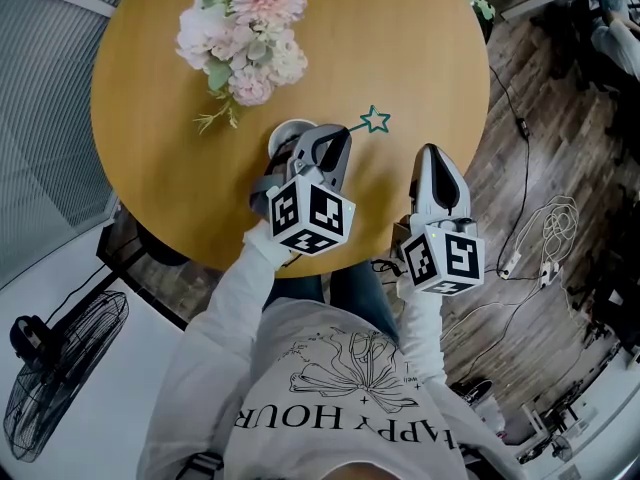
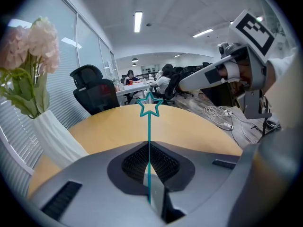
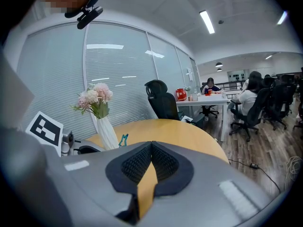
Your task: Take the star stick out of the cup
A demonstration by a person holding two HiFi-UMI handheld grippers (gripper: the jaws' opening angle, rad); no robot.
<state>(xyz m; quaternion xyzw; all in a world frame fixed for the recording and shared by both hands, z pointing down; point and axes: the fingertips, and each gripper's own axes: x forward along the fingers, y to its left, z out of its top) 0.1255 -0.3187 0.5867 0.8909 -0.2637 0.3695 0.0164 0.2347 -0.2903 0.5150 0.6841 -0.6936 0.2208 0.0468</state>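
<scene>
The teal star stick (image 1: pixel 375 119) slants up to the right from a white cup (image 1: pixel 286 131) on the round wooden table (image 1: pixel 420 38). My left gripper (image 1: pixel 336 140) hangs over the cup, shut on the stick's thin shaft. In the left gripper view the shaft runs straight up between the closed pads, and the star (image 2: pixel 150 106) stands above the left gripper (image 2: pixel 148 143). The cup is mostly hidden under that gripper. My right gripper (image 1: pixel 432 154) rests at the table's near right edge, shut and holding nothing. In its own view the right gripper (image 3: pixel 151 144) has its tips together.
A white vase of pink flowers (image 1: pixel 245 38) stands just beyond the cup, to its left. A fan (image 1: pixel 60 368) sits on the floor at lower left and cables (image 1: pixel 545 233) lie on the floor to the right. Office chairs (image 3: pixel 163 103) and seated people are behind the table.
</scene>
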